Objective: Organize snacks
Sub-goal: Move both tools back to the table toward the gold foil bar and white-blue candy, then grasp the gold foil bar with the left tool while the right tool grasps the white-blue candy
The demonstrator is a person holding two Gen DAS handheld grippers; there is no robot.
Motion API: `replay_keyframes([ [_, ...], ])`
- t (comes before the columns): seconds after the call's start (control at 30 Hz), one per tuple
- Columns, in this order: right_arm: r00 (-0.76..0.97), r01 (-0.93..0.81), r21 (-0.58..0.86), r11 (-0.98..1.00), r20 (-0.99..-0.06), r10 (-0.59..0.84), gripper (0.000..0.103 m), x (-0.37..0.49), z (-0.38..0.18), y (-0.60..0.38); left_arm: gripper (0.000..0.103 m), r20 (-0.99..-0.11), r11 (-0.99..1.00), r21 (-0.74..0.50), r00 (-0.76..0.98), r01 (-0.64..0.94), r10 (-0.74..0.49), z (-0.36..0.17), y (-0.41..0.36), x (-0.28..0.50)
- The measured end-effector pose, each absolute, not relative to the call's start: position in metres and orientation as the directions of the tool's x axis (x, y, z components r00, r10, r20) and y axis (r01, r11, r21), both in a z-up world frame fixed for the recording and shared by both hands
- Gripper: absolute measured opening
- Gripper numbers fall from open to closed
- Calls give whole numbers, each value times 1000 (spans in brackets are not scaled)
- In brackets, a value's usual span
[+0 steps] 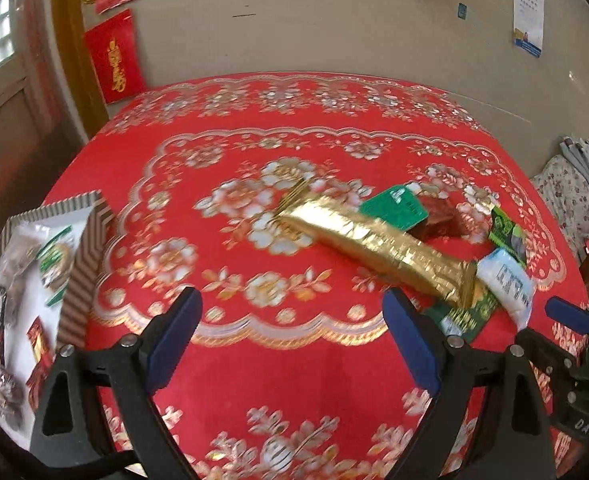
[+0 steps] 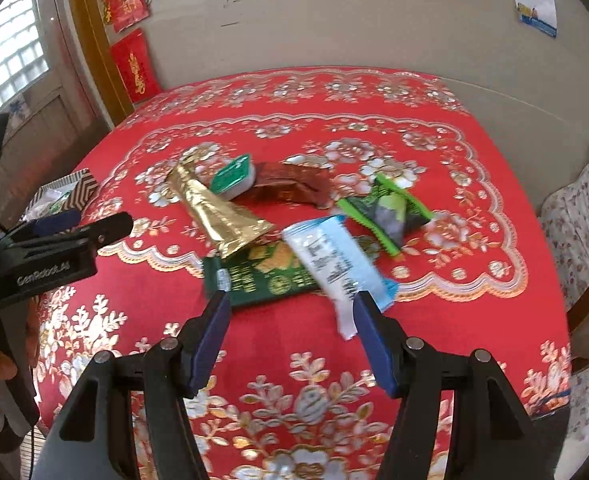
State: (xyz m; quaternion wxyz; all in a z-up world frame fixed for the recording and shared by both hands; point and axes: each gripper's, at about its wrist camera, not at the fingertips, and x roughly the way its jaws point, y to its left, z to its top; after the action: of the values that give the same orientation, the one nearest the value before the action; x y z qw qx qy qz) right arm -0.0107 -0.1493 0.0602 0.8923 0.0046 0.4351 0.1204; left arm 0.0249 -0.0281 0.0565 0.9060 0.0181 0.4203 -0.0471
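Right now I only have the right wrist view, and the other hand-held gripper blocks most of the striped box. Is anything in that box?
Observer: Yes. In the left wrist view the striped box holds several wrapped snacks, among them a green and white packet.
Operator: And the one blocking me, is it carrying anything?
Observer: No. The left hand-held gripper has its jaws wide open, with only the red tablecloth showing between them.
Operator: Is the gold packet near it?
Observer: The gold packet lies ahead of it, untouched, beyond its right finger.
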Motion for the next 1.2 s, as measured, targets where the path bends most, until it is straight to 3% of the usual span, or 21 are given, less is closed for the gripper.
replay_keyframes([
  [0.67,592,-208,79,975,-783,190,67,26,64,-177,91,-830,989,-102,538,110,-146,28,-83,95],
  [1.2,503,-272,94,958,-834,225,68,51,38,-167,91,-852,991,-86,509,101,-126,17,-40,87],
])
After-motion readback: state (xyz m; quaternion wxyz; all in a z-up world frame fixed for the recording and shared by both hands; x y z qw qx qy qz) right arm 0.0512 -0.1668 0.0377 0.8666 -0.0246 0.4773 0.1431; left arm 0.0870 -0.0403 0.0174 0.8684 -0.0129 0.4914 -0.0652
